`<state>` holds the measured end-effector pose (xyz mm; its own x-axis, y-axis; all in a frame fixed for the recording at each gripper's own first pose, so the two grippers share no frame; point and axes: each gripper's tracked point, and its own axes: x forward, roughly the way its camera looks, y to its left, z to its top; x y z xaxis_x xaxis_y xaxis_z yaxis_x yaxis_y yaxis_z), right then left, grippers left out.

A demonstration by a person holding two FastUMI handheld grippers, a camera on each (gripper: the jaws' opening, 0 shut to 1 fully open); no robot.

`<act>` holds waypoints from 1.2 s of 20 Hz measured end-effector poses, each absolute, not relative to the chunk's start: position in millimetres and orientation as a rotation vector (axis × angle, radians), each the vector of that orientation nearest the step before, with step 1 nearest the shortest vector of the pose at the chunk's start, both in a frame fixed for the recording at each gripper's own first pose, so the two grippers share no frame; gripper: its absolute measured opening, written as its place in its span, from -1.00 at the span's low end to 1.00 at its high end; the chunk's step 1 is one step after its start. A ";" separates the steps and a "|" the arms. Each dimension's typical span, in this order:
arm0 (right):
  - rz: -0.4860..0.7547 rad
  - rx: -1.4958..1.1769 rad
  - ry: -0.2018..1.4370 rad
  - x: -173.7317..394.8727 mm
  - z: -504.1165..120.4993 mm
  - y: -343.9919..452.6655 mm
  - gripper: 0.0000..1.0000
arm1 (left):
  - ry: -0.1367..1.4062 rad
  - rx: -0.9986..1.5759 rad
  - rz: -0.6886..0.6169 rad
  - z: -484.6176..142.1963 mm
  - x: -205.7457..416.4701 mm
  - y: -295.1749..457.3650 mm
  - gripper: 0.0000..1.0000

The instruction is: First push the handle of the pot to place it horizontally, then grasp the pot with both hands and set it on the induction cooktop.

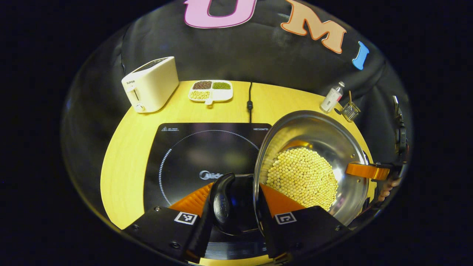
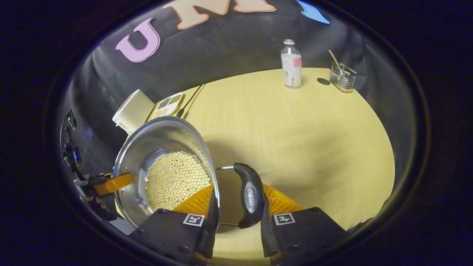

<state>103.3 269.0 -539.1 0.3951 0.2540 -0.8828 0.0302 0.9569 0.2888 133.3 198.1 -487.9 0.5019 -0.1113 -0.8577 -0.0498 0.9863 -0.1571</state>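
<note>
Fingers of the left gripper (image 1: 236,212) stand on both sides of one black pot handle (image 1: 221,197), closed on it as far as I can judge. The right gripper (image 2: 236,214) pinches the other handle (image 2: 250,195) in the same way. The pot (image 1: 314,147) hangs between the two grippers, beside each pair of jaws, above the table (image 2: 295,122), and partly over the cooktop (image 1: 196,147). It is rigid polished steel, probably slippery, so the handles are the right place to hold. The load of beans (image 1: 303,177) makes it rather heavy, and they can roll and shift if the pot tilts.
</note>
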 end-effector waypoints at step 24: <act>0.095 0.218 1.191 113.3 -533.4 417.5 0.00 | 0.857 -0.152 -0.038 -496.7 163.1 351.8 0.27</act>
